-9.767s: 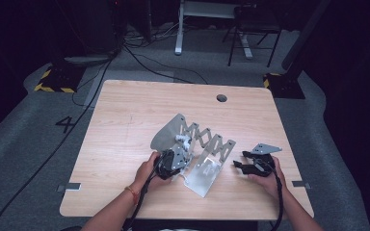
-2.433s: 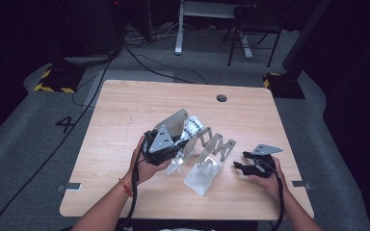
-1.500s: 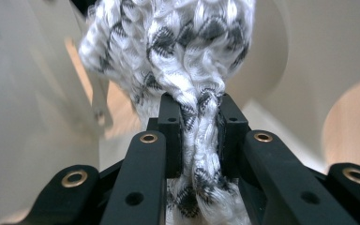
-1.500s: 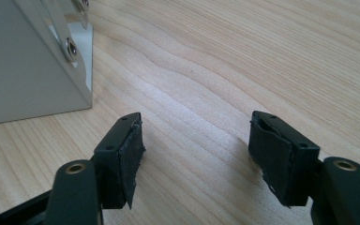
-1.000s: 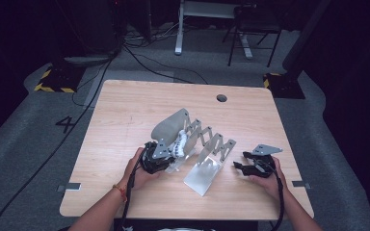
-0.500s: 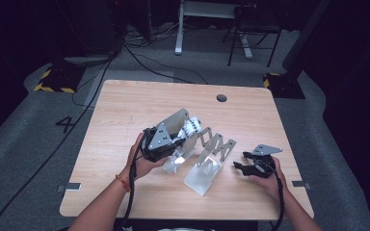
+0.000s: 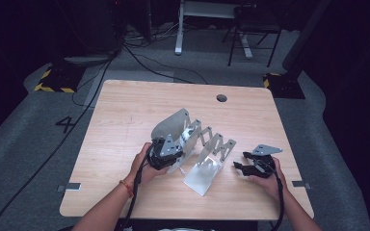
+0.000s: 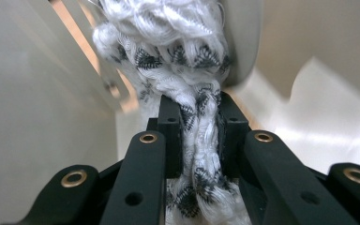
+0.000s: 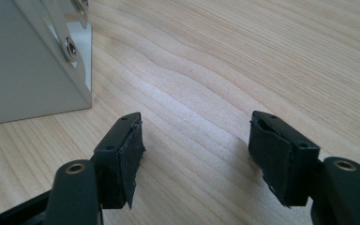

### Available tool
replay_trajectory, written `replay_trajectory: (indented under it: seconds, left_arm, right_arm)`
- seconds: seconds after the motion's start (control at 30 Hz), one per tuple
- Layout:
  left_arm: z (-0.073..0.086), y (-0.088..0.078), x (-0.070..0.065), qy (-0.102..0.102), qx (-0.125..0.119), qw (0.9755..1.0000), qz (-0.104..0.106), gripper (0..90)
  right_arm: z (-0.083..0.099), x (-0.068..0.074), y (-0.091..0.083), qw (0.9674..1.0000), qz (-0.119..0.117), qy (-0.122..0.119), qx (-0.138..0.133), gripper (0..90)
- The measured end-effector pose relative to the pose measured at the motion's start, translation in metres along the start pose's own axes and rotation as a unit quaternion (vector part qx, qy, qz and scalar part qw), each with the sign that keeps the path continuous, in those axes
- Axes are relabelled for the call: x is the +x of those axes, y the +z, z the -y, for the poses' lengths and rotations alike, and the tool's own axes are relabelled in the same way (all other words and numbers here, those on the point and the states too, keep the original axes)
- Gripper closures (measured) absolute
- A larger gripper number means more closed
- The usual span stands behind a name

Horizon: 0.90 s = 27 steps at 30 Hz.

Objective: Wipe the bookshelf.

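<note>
A folded sheet-metal rack (image 7: pixel 207 169) with a zigzag edge stands in the middle of the wooden table (image 7: pixel 125 115). A white rope with black flecks (image 8: pixel 194 56) runs between its plates and is also seen at the rack's left end, the rope (image 7: pixel 188 133). My left gripper (image 8: pixel 199 119) is shut on this rope, its pads pressing both sides. From above, the left gripper (image 7: pixel 176 148) sits against the rack's left plate. My right gripper (image 7: pixel 239 167) rests open on the table to the right of the rack. Nothing is between the jaws of the right gripper (image 9: pixel 194 145).
The rack's grey wall (image 9: pixel 28 70) stands at the left of the right gripper view, close to the left jaw. A round cable hole (image 7: pixel 221 98) lies near the table's far edge. Cables and desk legs are on the floor behind.
My left gripper, still holding the rope, went up and away along the rack, then came back a little toward the person. The right gripper kept still.
</note>
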<state>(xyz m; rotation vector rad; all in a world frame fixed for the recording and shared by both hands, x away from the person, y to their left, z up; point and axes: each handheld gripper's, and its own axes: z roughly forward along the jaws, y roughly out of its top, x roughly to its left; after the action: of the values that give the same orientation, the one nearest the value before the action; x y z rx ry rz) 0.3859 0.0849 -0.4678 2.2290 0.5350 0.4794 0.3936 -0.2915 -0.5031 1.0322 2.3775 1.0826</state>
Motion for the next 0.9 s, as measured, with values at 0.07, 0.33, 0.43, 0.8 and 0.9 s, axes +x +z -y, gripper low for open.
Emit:
replay_trajectory:
  seconds: [0.07,0.33,0.43,0.8,0.9]
  left_arm:
    - [0.005,0.005,0.002,-0.004,0.011,0.9999,0.001,76.2]
    - [0.022,0.016,0.000,0.002,0.050,0.9987,0.008,76.1]
    - [0.022,0.015,-0.001,0.004,0.055,0.9984,0.008,76.2]
    - [0.036,0.004,-0.002,0.004,0.045,0.9989,0.008,73.8]
    - [0.040,0.000,-0.001,0.000,0.042,0.9990,0.012,74.2]
  right_arm:
    - [0.000,0.000,0.000,1.0000,0.000,0.000,0.000,35.8]
    - [-0.005,-0.001,-0.005,0.9994,-0.014,0.020,0.023,41.2]
    - [-0.012,-0.003,-0.019,0.9998,-0.016,0.015,-0.003,44.8]
    - [-0.058,-0.005,-0.089,0.9949,-0.031,0.000,-0.096,56.7]
    - [-0.073,0.003,-0.098,0.9938,-0.032,-0.018,-0.105,57.7]
